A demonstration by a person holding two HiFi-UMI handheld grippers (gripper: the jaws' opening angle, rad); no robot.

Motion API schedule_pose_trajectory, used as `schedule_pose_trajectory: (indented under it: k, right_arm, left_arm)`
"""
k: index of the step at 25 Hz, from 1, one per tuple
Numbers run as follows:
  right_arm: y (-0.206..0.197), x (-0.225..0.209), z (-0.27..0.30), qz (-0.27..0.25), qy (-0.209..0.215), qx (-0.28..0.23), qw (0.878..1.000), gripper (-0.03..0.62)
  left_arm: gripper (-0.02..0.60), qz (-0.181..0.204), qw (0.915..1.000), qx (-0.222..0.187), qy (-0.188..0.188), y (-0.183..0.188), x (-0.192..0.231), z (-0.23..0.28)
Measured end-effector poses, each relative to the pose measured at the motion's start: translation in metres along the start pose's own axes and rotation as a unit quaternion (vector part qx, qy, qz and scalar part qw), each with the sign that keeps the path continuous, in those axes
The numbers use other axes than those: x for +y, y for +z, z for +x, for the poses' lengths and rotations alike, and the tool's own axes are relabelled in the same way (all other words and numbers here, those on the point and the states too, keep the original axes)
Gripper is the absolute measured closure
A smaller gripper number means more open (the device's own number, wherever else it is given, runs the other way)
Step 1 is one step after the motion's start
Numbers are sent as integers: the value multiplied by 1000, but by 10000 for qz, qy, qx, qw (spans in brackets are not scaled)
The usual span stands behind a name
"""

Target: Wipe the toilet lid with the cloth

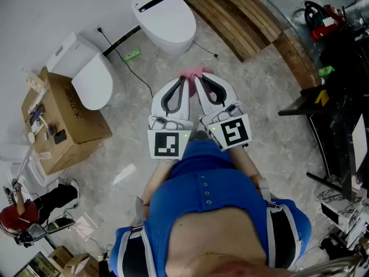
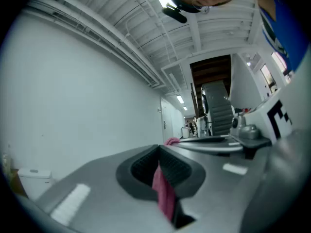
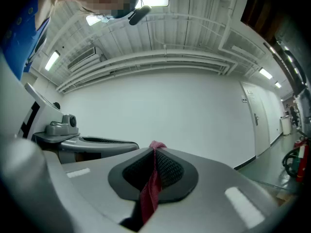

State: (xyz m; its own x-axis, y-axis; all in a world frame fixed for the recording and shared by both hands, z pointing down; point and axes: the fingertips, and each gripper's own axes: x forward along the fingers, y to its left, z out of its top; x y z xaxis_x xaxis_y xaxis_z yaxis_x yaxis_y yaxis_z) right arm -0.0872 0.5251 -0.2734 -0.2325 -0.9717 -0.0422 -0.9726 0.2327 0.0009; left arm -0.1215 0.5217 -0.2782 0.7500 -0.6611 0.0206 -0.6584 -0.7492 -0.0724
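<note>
Mostly hidden cloth (image 1: pixel 196 71), clamped by left tool (image 1: pixel 183 79), right tool (image 1: pixel 199 79)

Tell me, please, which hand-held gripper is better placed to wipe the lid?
Left, probably: left hand-held gripper and right hand-held gripper both clamp the cloth; the toilet lid lies leftward.
</note>
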Motion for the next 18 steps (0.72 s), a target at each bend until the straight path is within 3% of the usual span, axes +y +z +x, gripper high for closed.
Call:
schedule_pose_trajectory:
  k: [5,18]
  right_arm:
    - [4,-8,-10,137,-8,-236,9996,583]
    - [-5,-31,-11,81,258,-195,9994,583]
  left_arm:
    - [580,-1,10000,-20,11,-1,-9,2]
    - [578,-115,9997,18,226,-13,-18,18]
